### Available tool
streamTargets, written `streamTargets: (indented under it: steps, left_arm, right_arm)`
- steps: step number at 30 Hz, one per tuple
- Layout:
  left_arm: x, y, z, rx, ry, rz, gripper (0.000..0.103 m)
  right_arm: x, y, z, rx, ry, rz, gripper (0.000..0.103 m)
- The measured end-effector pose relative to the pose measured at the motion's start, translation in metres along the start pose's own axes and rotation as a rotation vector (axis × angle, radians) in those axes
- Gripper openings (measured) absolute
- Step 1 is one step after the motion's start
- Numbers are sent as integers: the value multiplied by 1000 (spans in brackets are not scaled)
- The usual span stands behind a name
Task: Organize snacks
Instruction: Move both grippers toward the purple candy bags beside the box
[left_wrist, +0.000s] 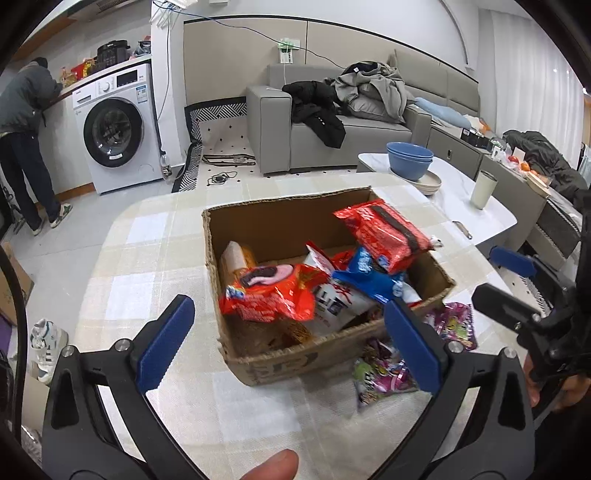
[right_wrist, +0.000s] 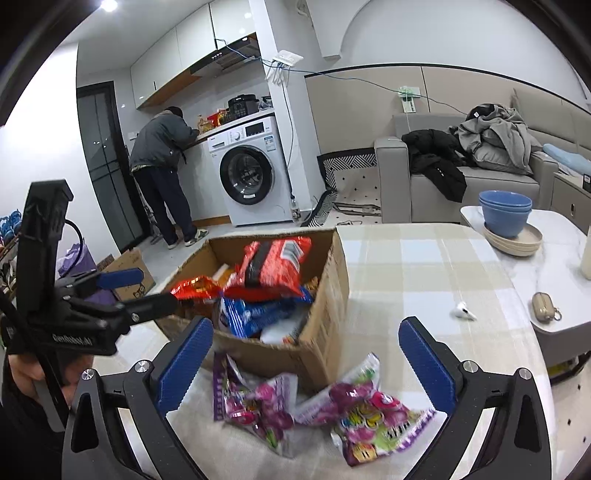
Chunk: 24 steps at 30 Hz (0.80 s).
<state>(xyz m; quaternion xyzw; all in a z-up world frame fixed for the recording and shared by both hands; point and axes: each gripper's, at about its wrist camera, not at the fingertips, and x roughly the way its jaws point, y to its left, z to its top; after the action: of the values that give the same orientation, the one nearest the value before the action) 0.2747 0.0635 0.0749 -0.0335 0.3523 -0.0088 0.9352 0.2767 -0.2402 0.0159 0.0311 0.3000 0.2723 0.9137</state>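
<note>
You are in the loading step: most snacks already lie in the open brown corrugated cardboard box (left_wrist: 325, 354), which stands on the checked beige tablecloth (left_wrist: 155, 258), and judging by the layout two packets remain outside it.

Working left to right: your left gripper (left_wrist: 291, 343) hangs in front of the box's near wall, its blue ribbed pads spread wide apart and empty. Inside the box, a crinkled orange-red foil bag (left_wrist: 273, 295) rests against the near-left wall; a glossy blue wrapper (left_wrist: 369, 275) lies at centre; a red foil packet with a dark stripe (left_wrist: 384, 230) sits on top, leaning over the right wall. All are soft, slippery pillow shapes.

To the right of the box, touching its near-right corner, lie two purple-and-pink printed plastic candy bags (right_wrist: 317, 410), flat and creased. Your right gripper (right_wrist: 310, 362) hovers over them, pads apart, holding nothing.

The next move probably calls for lowering the right gripper onto one bag, pinching a raised fold, not the flat face. Motion blur makes it unclear whether the bags overlap.
</note>
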Motion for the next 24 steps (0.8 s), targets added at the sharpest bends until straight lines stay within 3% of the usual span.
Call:
streamTargets:
  steps: [11,24]
  left_arm:
    - [-30,-12,-24,-9,4,15,102]
    - [-29,-28,-39,-13,40,-12,102]
  right_arm:
    - [-25,-11,-19,29,-5,-17,102]
    - [-36,-21,-22,47,20,-46,102]
